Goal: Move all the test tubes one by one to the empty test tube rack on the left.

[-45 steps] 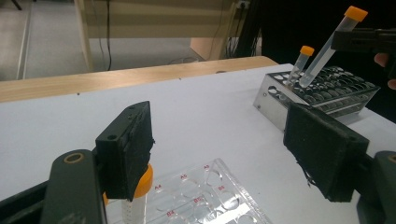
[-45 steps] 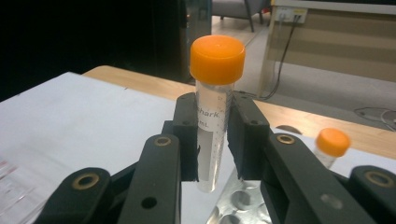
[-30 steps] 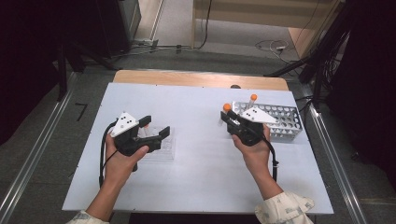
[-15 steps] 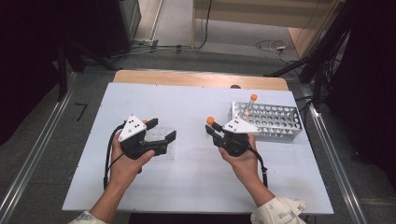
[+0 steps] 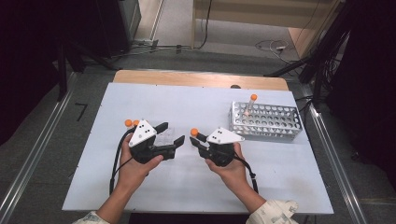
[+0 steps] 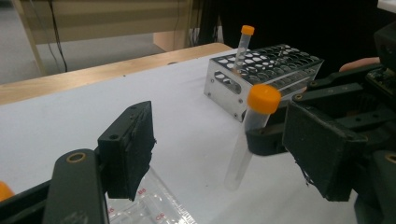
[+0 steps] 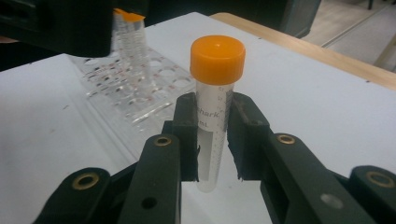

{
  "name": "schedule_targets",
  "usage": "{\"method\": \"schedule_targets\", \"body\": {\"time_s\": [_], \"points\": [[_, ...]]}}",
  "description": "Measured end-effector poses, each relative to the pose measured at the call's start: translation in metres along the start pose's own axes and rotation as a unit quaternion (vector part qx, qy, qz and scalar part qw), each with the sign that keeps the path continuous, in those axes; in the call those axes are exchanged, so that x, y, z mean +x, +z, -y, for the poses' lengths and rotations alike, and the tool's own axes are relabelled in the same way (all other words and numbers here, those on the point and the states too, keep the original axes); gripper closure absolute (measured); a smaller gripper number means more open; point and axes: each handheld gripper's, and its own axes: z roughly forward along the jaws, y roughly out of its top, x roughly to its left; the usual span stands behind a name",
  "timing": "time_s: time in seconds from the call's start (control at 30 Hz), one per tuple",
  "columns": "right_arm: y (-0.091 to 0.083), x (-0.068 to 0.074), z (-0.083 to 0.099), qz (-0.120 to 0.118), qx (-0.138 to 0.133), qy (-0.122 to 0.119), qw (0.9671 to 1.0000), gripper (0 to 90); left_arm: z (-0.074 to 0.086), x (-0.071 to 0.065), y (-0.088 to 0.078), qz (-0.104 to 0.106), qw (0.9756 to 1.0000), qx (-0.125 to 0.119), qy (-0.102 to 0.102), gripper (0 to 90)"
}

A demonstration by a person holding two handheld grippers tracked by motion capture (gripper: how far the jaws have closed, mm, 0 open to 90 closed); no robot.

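Note:
My right gripper is shut on a clear tube with an orange cap, which it holds upright just above the white table. In the left gripper view that tube stands just beyond my left gripper. My left gripper is open and its jaws have just been closing, with no pad touching anything. It hovers over a clear plastic rack lying on the table, which holds another orange-capped tube.
A metal tube rack stands at the right of the table with one orange-capped tube in its near-left corner. A wooden strip edges the table's far side. Cables lie on the floor beyond it.
My right gripper has carried the tube leftward from beside the metal rack to just in front of the left gripper. The left gripper has shifted a little to the right.

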Motion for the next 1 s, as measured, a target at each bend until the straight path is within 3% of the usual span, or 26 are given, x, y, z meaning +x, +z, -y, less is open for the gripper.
{"method": "schedule_targets", "body": {"time_s": [0.17,0.6,1.0], "points": [[0.005,0.008,0.002,-0.014,0.006,-0.010,0.9998,71.6,0.003,-0.006,0.005,0.009,0.9999,0.004,0.005,30.9],[0.006,0.021,0.001,-0.040,0.007,-0.008,0.9991,71.6,0.007,-0.015,0.009,0.030,0.9994,0.002,0.016,49.3],[0.006,0.024,0.000,-0.046,0.007,-0.007,0.9989,71.6,0.009,-0.017,0.011,0.025,0.9994,0.010,0.023,62.6]]}}
